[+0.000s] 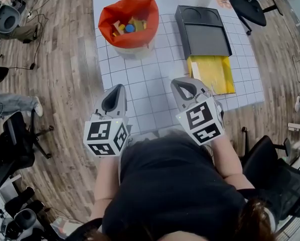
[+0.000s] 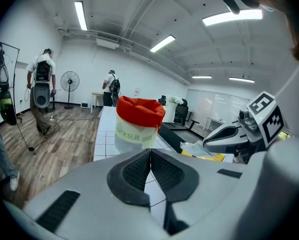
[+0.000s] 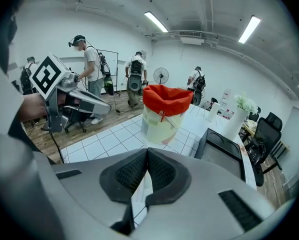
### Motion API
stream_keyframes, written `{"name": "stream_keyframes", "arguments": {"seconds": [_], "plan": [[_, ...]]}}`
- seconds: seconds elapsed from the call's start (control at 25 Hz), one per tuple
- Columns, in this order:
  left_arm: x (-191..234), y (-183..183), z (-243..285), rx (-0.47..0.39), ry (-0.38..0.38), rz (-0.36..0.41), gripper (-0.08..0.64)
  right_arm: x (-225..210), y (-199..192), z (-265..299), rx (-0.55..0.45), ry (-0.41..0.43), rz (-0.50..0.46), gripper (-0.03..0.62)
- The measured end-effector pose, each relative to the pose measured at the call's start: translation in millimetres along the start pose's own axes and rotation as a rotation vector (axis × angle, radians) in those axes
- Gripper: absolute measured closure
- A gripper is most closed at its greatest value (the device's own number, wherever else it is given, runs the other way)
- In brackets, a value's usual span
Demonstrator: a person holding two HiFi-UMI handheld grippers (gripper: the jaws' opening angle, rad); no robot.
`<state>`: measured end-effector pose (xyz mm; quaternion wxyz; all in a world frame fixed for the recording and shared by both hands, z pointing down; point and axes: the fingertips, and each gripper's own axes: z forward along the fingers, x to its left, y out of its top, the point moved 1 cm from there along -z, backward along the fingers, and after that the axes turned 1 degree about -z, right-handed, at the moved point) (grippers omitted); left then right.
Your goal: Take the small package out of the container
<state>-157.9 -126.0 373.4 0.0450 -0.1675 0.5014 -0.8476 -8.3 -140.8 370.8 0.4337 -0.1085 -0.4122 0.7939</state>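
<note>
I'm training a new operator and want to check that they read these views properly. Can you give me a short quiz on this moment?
1. True or false: the left gripper and the right gripper both have their jaws shut with nothing between them.
2. Multiple choice: the liner folded over the rim of the container is A) red, B) blue, C) green.
3. Short answer: in the head view, which gripper is nearer the flat yellow package on the table?

Key: 1 true. 2 A. 3 the right gripper.
</note>
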Motion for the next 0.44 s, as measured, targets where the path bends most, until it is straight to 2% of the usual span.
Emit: {"name": "stream_keyframes", "arguments": {"seconds": [0.44], "plan": [[-4.5, -4.1, -0.8, 0.005, 0.005, -0.003, 0.534, -0.4, -1.4, -2.5, -0.012, 0.014, 0.006, 0.575]]}}
